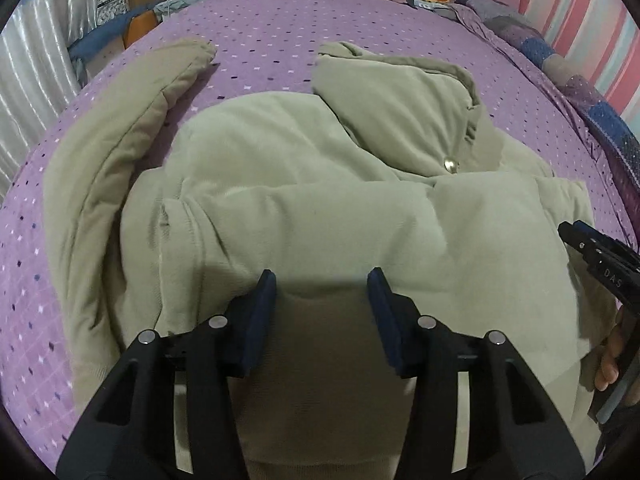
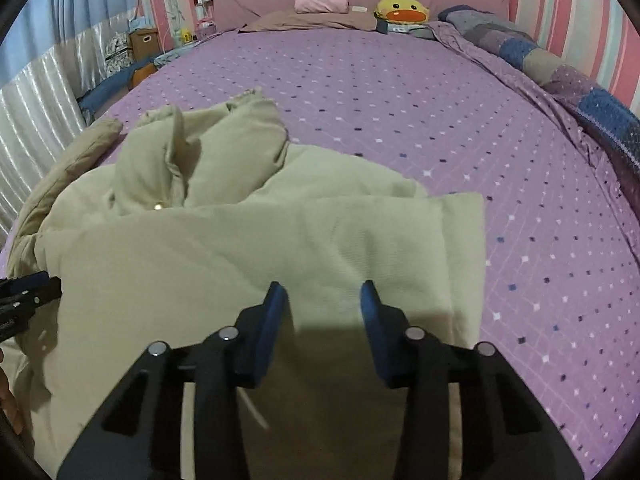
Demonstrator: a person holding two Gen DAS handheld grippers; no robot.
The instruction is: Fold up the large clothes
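The jacket [image 1: 304, 208] lies bunched near the bed's [image 2: 400, 92] front edge, directly ahead of both the left gripper [image 1: 322, 276] and right gripper [image 2: 324, 290], each open and empty, its sleeve [image 1: 120, 132] trailing leftward.

One beige coat [image 1: 304, 216], one yellow duck plush [image 2: 401, 9], one folded pink garment [image 2: 321, 1], two grippers

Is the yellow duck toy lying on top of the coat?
No, the duck plush sits far off at the bed's head, while the coat lies near.
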